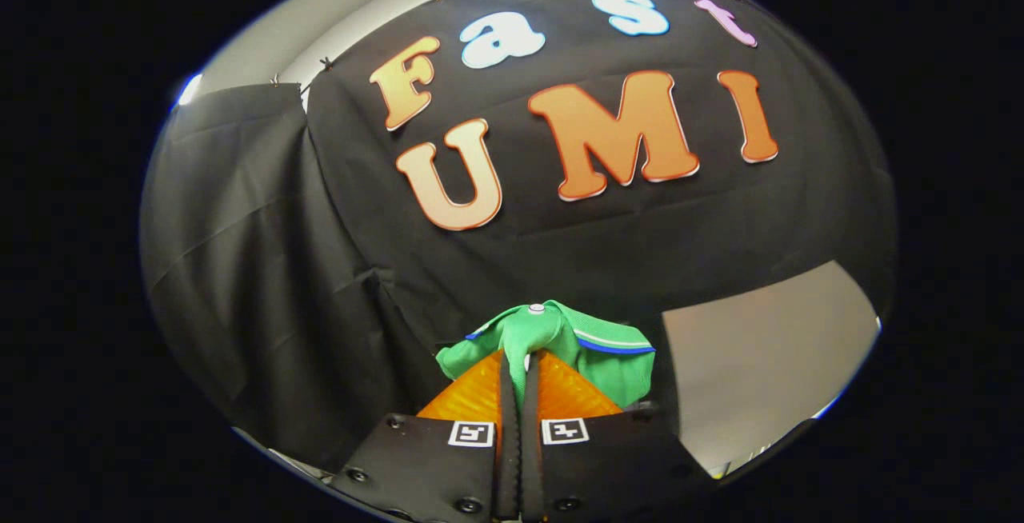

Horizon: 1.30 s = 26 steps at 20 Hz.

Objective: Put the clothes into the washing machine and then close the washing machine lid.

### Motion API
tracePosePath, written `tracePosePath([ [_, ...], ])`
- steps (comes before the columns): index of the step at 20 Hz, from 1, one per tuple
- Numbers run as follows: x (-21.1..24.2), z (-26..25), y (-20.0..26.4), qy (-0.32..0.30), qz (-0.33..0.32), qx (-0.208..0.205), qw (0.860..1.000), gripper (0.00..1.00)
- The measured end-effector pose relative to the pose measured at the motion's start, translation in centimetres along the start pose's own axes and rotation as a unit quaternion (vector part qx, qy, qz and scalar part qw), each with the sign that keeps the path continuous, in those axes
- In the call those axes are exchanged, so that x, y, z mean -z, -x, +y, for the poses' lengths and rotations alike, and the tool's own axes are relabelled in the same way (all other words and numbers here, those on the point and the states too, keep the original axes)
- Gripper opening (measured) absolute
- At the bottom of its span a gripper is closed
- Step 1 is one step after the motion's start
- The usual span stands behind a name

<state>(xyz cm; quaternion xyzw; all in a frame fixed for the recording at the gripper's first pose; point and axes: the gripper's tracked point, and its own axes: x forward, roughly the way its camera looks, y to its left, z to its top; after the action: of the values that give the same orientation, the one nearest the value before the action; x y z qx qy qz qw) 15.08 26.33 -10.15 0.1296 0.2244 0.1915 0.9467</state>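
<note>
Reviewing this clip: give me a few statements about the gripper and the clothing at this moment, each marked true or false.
1. The gripper is shut on a green garment. True.
2. The garment lies flat on a table. False: it hangs bunched from the fingertips, lifted in front of the black cloth wall.
3. The garment has a blue and white stripe along one edge. True.
4. The fingers stand wide apart with nothing between them. False: they are nearly together, pinching the fabric.
5. A small pale button sits at the top of the bunched fabric. True.

Tool: ridged fingers, black screwed base, two square black-and-white markers
</note>
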Motion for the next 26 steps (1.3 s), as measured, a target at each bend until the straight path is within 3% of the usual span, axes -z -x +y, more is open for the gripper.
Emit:
tracePosePath([
  [9,13.7,1.3,-11.1,-0.023,0.106,-0.002,0.994,0.08],
  [15,20.9,-1.4,-16.8,-0.031,0.16,0.028,0.986,0.08],
  [26,32.3,-6.0,-23.6,-0.044,0.283,0.079,0.955,0.08],
])
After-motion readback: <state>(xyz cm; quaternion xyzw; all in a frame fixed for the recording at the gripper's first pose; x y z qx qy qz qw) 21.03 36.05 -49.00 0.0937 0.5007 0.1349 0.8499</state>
